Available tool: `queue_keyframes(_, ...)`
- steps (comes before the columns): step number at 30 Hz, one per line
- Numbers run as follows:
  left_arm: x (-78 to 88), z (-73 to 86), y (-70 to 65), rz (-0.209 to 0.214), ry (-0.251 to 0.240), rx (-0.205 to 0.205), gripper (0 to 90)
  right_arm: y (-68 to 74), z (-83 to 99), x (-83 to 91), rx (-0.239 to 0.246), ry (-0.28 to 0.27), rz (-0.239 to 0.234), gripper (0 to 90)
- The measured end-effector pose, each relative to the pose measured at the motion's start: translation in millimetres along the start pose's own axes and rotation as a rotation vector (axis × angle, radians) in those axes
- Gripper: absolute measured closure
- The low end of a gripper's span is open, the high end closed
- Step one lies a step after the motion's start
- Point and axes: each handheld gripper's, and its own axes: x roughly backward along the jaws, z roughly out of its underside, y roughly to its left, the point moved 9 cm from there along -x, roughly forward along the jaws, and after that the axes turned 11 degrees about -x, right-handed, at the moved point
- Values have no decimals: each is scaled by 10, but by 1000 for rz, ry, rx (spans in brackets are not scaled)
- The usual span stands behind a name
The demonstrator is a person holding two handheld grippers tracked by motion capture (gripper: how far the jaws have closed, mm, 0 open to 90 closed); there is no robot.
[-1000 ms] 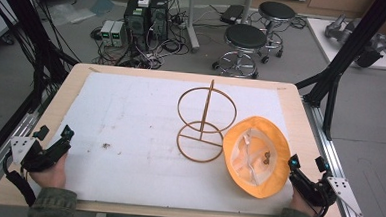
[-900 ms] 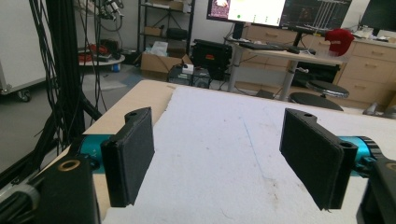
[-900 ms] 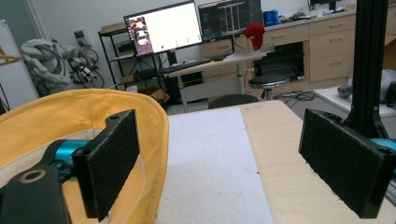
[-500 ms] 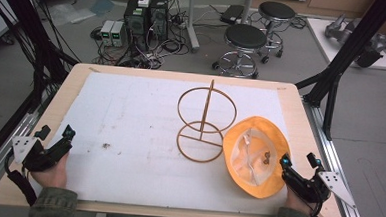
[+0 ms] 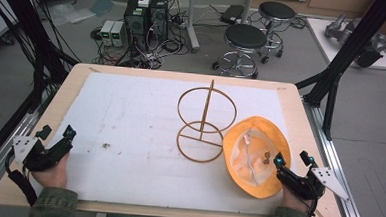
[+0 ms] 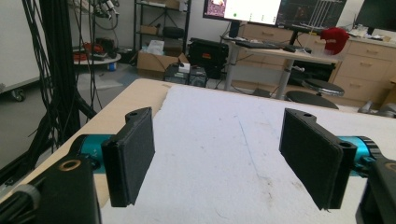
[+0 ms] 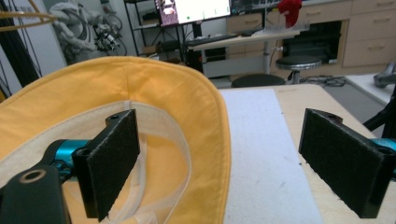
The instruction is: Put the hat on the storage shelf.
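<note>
- High view: yellow bucket hat [image 5: 256, 156] upturned on the white mat [image 5: 130, 120] of the counter [image 5: 301, 114], lining up, just right of the wooden hat stand [image 5: 203, 120] and touching or nearly touching its base ring; probably laid crown-down so the brim offers an edge to grip.
- Right tongs [image 5: 292, 162] at the hat's near right rim, spread, one jaw over the brim and one outside it; likely lined up to pinch that edge for a lift toward the stand.
- Left tongs [image 5: 55, 134] low at the near left corner, well apart from hat and stand, spread and holding nothing; seemingly parked out of the way.
- Left gripper view: left tongs [image 6: 224, 158] spread wide over bare mat, nothing between the jaws, hat not ahead of them.
- Right gripper view: right tongs [image 7: 233, 163] spread, brim of the hat [image 7: 154, 93] running up between the jaws; left jaw inside over the cream sweatband [image 7: 140, 163], right jaw outside above mat and counter edge. Not yet pinching.
</note>
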Motion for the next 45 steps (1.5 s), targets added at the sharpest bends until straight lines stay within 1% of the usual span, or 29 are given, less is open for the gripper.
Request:
queue_keyframes(8,-3,3,-9,5,2,-1,268,20,78,-52,-2,60,-19,113)
queue_keyframes(14,-7,8,-11,7,3,2,268,31,115,-76,4,86,-29,113)
queue_keyframes(15,-8,10,-13,9,5,2,268,29,133,-83,4,99,-29,113)
queue_keyframes(16,-9,10,-15,10,4,3,269,35,138,-88,-2,100,-32,113)
queue_keyframes(18,-9,10,-18,12,4,2,270,30,147,-95,6,105,-33,113)
queue_keyframes(19,-10,10,-19,13,4,2,270,35,165,-101,0,116,-34,113)
queue_keyframes(21,-13,13,-23,16,5,3,270,35,173,-107,0,121,-34,113)
queue_keyframes(25,-23,22,-42,27,11,2,270,35,240,-139,-19,168,-39,113)
queue_keyframes(27,-25,18,-51,28,8,3,270,31,244,-145,-13,170,-40,113)
queue_keyframes(30,-26,22,-51,29,10,1,270,35,259,-148,-19,185,-40,113)
queue_keyframes(37,-26,20,-49,26,8,3,270,30,261,-155,-17,186,-40,122)
queue_keyframes(40,-25,19,-48,25,8,3,270,44,259,-143,-25,189,-52,163)
queue_keyframes(41,-25,19,-47,25,7,3,270,41,256,-141,-23,187,-53,191)
queue_keyframes(42,-25,19,-47,25,8,3,270,41,242,-127,-27,187,-58,297)
queue_keyframes(43,-25,19,-47,25,8,3,270,41,242,-127,-27,187,-58,297)
queue_keyframes(44,-26,19,-48,26,8,3,270,40,232,-108,-49,201,-64,463)
queue_keyframes(45,-26,19,-48,26,8,3,270,40,227,-100,-57,207,-70,549)
